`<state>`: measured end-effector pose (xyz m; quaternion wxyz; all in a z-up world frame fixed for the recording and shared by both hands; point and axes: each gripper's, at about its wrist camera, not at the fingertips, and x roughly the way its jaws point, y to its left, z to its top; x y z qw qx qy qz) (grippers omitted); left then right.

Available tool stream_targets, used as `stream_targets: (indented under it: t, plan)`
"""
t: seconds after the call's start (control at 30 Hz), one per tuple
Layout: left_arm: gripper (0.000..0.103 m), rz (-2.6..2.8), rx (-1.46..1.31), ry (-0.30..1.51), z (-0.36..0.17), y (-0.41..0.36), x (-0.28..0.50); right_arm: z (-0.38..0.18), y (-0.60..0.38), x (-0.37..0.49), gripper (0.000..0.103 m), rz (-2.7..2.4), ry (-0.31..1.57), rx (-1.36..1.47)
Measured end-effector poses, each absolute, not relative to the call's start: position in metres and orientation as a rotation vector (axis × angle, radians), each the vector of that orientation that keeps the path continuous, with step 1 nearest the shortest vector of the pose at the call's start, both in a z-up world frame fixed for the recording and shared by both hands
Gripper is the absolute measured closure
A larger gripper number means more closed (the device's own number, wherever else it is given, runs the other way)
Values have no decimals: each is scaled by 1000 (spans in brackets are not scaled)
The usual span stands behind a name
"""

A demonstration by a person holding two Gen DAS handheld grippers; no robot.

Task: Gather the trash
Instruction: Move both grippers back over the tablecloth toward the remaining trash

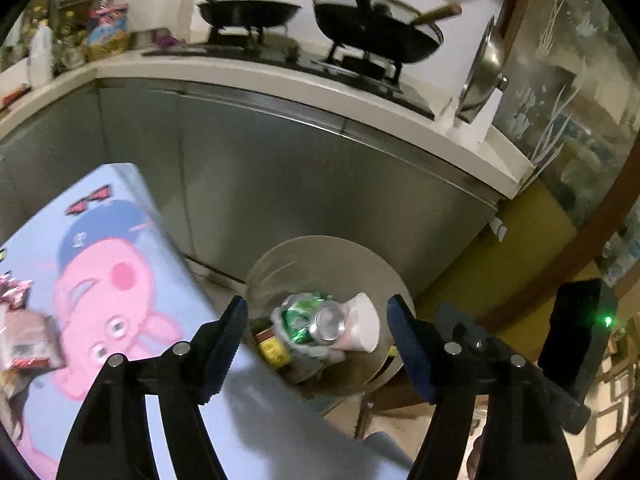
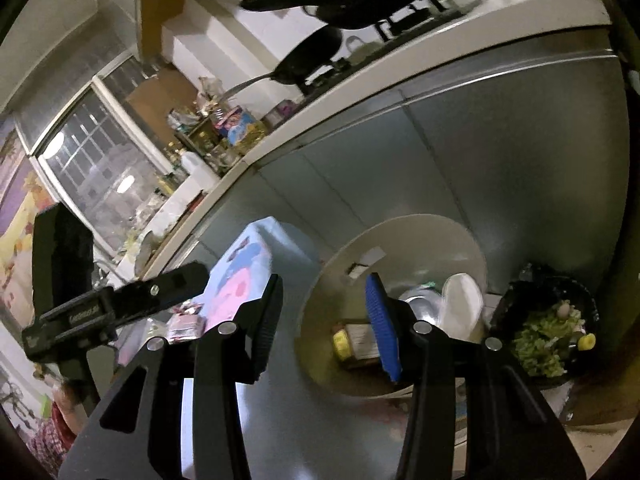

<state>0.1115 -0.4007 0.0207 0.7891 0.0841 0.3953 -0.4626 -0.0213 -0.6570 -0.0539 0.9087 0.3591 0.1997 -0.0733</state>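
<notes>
In the left wrist view my left gripper [image 1: 316, 344] stands open over a round beige trash bin [image 1: 320, 248] on the floor, with nothing between its blue pads. Down inside the bin lie a crushed green can [image 1: 316, 316], a white paper cup [image 1: 364, 328] and a yellow-labelled jar [image 1: 272, 346]. My right gripper [image 2: 326, 328] is also open and holds nothing; it hangs just left of the same bin [image 2: 404, 236]. There the yellow-lidded jar [image 2: 354, 340] and the white cup [image 2: 460, 304] show, the can mostly hidden behind the right finger.
A table with a light-blue cartoon cloth [image 1: 120, 280] stands left of the bin, with snack wrappers [image 1: 24, 336] on it. A black bin of green food scraps [image 2: 548, 344] sits to the right. Steel cabinet fronts [image 1: 280, 184] and a counter with woks [image 1: 376, 28] rise behind.
</notes>
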Motion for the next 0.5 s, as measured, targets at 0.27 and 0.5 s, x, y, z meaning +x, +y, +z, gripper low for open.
stream_targets:
  t: [0.27, 0.5]
  plan:
    - [32, -914, 100, 787, 24, -280, 98, -37, -600, 5, 60, -33, 461, 716]
    - [32, -760, 59, 768, 7, -142, 104, -22, -518, 64, 60, 138, 574, 644]
